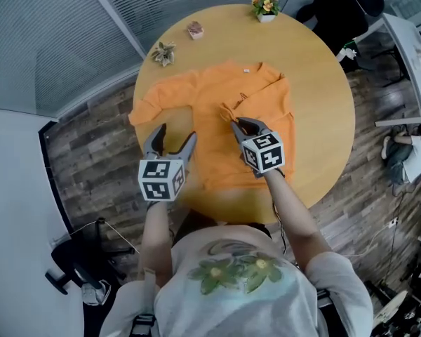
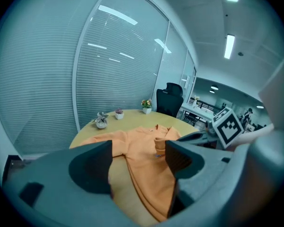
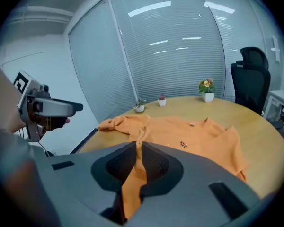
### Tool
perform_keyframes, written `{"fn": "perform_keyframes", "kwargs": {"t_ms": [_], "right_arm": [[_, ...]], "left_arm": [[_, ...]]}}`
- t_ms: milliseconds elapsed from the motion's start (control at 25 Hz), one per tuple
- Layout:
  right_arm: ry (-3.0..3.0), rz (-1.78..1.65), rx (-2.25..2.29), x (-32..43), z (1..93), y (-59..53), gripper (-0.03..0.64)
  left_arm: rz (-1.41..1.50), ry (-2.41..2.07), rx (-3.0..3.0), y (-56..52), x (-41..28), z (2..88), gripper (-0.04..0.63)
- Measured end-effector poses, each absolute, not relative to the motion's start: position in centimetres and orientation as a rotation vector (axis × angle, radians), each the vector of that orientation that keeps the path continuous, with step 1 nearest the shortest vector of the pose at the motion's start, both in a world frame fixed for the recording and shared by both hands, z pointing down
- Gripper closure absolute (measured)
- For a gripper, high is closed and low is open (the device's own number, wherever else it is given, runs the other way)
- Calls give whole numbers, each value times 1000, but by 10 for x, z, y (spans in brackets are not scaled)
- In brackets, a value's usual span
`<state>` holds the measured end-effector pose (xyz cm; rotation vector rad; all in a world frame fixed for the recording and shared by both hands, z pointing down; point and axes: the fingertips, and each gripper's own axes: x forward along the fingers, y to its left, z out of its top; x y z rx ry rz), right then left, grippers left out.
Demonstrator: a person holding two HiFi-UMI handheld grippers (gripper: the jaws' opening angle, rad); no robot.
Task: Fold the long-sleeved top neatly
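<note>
An orange long-sleeved top (image 1: 210,90) lies front-up on the round wooden table (image 1: 316,97), collar at the far side. Its left sleeve (image 1: 151,104) is spread toward the table's left edge. The other sleeve (image 1: 228,111) is drawn across the body, and my right gripper (image 1: 235,123) is shut on it. In the right gripper view the orange sleeve strip (image 3: 132,183) runs between the closed jaws of the right gripper (image 3: 138,145). My left gripper (image 1: 177,133) hovers open over the top's lower left side with nothing between its fingers; the left gripper (image 2: 137,150) looks across the top (image 2: 146,155).
On the table's far side stand a potted flower (image 1: 265,7), a small pot (image 1: 195,29) and a grey plant ornament (image 1: 163,53). A black office chair (image 1: 344,5) stands behind the table. Glass walls with blinds run along the left.
</note>
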<state>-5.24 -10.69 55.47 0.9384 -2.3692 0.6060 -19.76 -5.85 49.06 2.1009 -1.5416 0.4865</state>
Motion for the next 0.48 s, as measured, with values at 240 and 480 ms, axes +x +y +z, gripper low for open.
{"fn": "perform_keyframes", "kwargs": {"t_ms": [240, 480], "right_arm": [[-2264, 602, 867, -84, 599, -85, 566], [-2093, 664, 704, -99, 644, -48, 566]], "left_arm": [[502, -1504, 2103, -57, -219, 505, 261], [519, -1469, 2094, -58, -244, 521, 261]]}}
